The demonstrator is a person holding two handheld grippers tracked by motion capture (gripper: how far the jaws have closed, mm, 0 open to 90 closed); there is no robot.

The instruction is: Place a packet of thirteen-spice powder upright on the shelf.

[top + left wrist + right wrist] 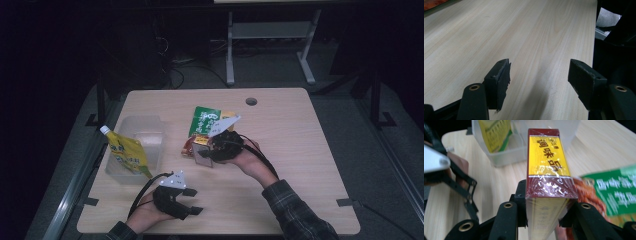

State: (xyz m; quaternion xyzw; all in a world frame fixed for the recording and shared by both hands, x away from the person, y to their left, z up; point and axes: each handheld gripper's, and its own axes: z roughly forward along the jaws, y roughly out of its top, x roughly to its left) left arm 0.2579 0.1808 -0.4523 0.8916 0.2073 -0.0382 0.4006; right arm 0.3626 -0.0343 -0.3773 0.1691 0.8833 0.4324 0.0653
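Wooden table (300, 150). Clear bin (131, 131) at left w/ yellow spout pouch (127, 152) leaning in it. Green packet (203, 120) mid-table, white writing too blurred to read. Red/yellow box (547, 167), label "调味品", clamped in right gripper (546, 217), held above table nr packets. Left gripper (537, 80) near front edge, jaws spread, nothing between.

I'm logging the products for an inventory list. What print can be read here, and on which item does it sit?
"调味品": red characters on the yellow panel of the red and yellow box held in the right gripper.
Green packet: white characters, too blurred to read.
Yellow spouted pouch in the clear tub: print too small and blurred to read.
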